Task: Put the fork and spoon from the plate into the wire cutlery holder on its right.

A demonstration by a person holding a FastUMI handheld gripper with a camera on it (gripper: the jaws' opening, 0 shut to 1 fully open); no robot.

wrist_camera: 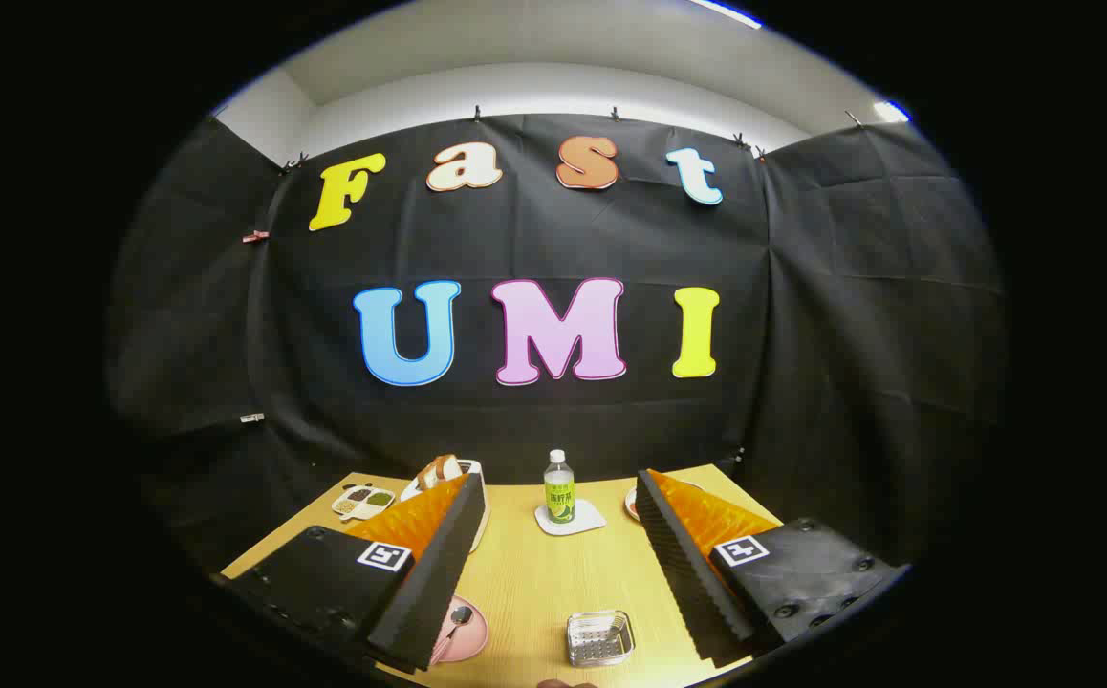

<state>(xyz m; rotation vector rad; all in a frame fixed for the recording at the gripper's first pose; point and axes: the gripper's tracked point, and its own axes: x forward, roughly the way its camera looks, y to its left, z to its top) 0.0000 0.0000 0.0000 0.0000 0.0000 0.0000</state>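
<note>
Tongs (553,564) wide, empty above wooden counter (534,573); round pink plate (469,635) with metal spoon (458,619) lower left, square wire cutlery holder (599,638) bottom centre.

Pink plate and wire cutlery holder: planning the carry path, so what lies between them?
In the gripper view, only bare wooden tabletop lies between the pink plate and the wire cutlery holder; the open gripper hangs above.
</note>
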